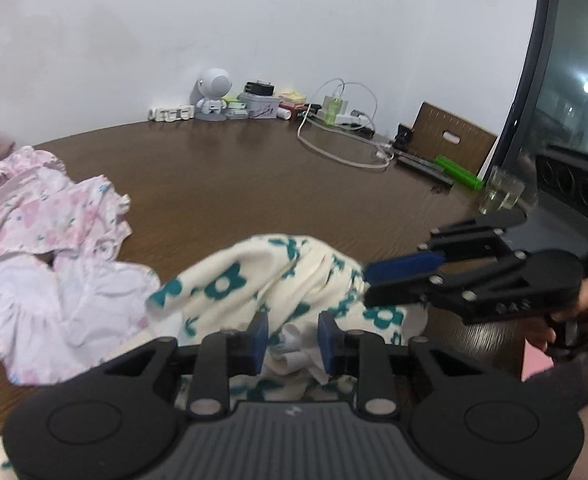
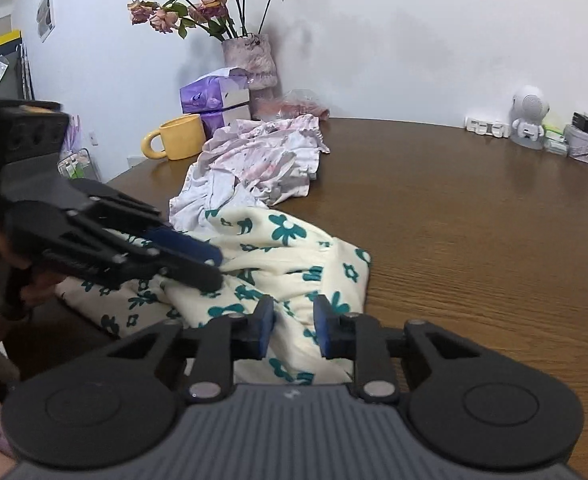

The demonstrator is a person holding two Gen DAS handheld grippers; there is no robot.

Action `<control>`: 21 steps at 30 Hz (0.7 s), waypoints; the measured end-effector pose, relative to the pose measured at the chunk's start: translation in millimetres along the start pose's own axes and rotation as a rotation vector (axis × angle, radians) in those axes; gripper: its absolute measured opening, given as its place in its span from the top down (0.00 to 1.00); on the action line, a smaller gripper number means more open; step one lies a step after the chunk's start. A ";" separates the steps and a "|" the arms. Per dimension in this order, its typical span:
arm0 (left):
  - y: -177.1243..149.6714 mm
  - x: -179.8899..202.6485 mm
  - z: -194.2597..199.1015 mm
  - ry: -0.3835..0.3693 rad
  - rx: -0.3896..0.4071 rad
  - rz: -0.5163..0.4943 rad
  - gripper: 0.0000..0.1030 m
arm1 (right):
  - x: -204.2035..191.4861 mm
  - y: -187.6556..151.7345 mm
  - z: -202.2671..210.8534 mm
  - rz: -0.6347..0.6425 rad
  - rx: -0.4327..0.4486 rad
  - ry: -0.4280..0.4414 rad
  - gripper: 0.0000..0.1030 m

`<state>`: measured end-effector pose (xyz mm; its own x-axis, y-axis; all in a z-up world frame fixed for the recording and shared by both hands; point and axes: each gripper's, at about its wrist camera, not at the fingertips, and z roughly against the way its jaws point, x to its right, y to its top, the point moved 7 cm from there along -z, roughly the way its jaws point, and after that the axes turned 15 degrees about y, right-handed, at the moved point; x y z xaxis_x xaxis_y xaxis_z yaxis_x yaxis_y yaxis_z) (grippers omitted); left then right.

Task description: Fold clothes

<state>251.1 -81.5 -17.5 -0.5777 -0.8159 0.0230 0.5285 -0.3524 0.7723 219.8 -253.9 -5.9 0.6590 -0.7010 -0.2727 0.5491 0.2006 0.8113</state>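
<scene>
Both grippers sit low over the cream garment with teal flowers, bunched on the brown wood-grain table at its near edge.

Left gripper: jaws parted, cloth bunched up between the blue pads, no clamp visible. Right gripper: same, jaws parted, fabric lying in the gap, not pinched. In the left view the right gripper's tips look nearly together against the garment's right edge; can't tell if they bite cloth.

Pink floral garment heaped ahead-left of the left gripper, touching the cream one.

Far ahead of the right gripper, against the white wall: yellow mug, purple tissue box, vase of dried roses. Ahead-right: white robot figurine, white power strip, small boxes.

Right of the left gripper: glass of water, green tube, white cable, dark window frame with ceiling lights reflected in the pane.

Labels: print on tissue box and small boxes too blurred to read.
</scene>
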 end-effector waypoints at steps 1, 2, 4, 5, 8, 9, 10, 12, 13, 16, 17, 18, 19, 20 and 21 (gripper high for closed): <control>-3.5 0.1 1.4 0.007 -0.005 -0.007 0.76 | -0.3 -1.2 -4.0 0.004 0.000 -0.002 0.78; -6.1 0.2 2.9 0.009 -0.011 -0.007 0.76 | -2.6 -2.9 -7.9 0.020 -0.004 -0.010 0.78; -1.3 -4.4 9.4 0.006 0.009 0.016 0.74 | -5.7 -3.4 -11.9 0.044 -0.012 -0.024 0.77; 3.7 -8.3 13.2 0.005 0.028 0.034 0.74 | -6.2 -1.9 -9.9 0.046 -0.007 -0.018 0.77; 22.2 -24.6 16.2 0.019 0.064 0.093 0.61 | -9.2 4.5 -0.8 0.063 0.010 0.012 0.76; 28.3 -30.8 14.0 0.032 0.065 0.109 0.58 | -13.5 7.0 4.5 0.089 0.009 0.027 0.76; 34.4 -36.9 11.5 0.044 0.065 0.124 0.58 | -20.2 9.4 7.6 0.134 -0.011 0.043 0.75; 41.8 -44.0 -3.4 0.038 0.021 0.130 0.55 | -33.5 13.9 13.5 0.224 -0.052 0.073 0.71; 45.3 -47.6 -10.8 0.035 -0.001 0.133 0.55 | -38.6 15.2 10.5 0.259 -0.081 0.085 0.69; 39.7 -51.7 -34.6 0.026 -0.080 0.140 0.60 | -49.0 16.6 -3.5 0.339 -0.163 0.120 0.69; 38.2 -51.3 -35.6 0.018 -0.083 0.146 0.70 | -49.8 15.5 -11.3 0.350 -0.188 0.130 0.72; 36.7 -50.8 -36.6 0.010 -0.086 0.152 0.81 | -50.6 14.4 -19.0 0.362 -0.212 0.140 0.76; 35.2 -50.4 -37.6 0.002 -0.088 0.157 0.83 | -51.4 13.3 -26.6 0.374 -0.237 0.150 0.86; 33.6 -50.0 -38.6 -0.005 -0.091 0.163 0.84 | -52.1 12.2 -34.0 0.385 -0.261 0.161 0.88; 32.1 -49.5 -39.6 -0.013 -0.094 0.168 0.85 | -52.7 11.2 -37.8 0.386 -0.267 0.174 0.89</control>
<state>321.4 -70.6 -19.0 -0.4843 -0.8610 0.1555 0.6736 -0.2535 0.6943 210.6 -188.8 -2.0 0.9036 -0.4211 -0.0787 0.3454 0.6074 0.7154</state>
